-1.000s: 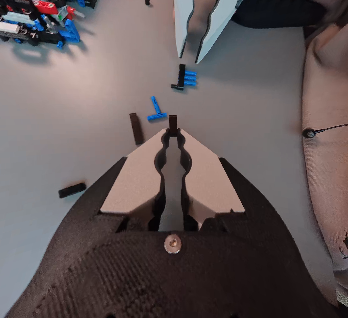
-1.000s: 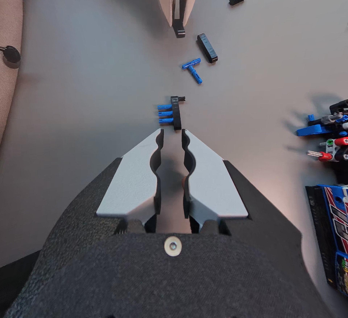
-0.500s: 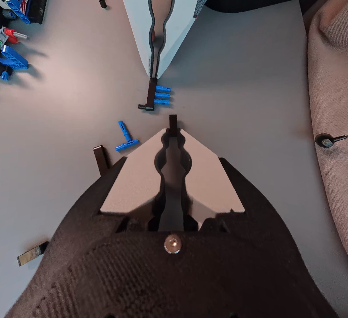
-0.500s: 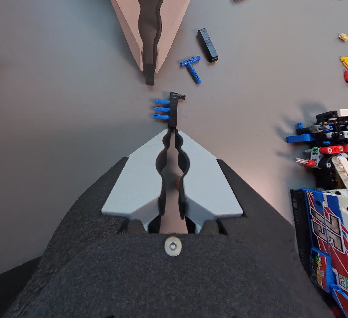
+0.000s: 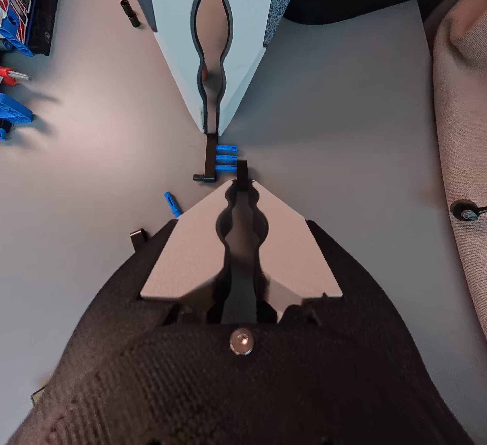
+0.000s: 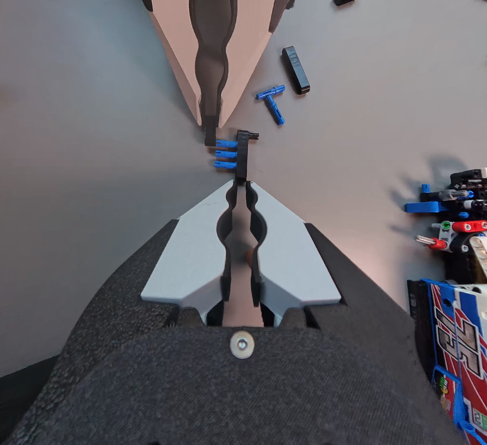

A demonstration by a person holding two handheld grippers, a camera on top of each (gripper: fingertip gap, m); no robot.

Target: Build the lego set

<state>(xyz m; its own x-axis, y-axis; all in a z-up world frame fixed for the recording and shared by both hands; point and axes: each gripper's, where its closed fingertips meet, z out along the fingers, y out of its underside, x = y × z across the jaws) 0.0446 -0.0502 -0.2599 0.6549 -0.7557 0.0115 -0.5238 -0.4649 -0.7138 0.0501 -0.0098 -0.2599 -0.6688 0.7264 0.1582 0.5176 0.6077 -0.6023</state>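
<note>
Black beam clamped at right hand-held gripper tips.

left claw tan fingers pinched nearly together at the tips, clamped on a small dark piece, right claw pale grey fingers closed the same way on another, both held low and level, tips facing each other almost nose to nose

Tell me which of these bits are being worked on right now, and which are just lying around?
In use:
- left gripper, shut on black beam
- right gripper, shut on black beam with blue pins

Lying about:
- blue T-piece
- loose black beam
- part-built model
</note>
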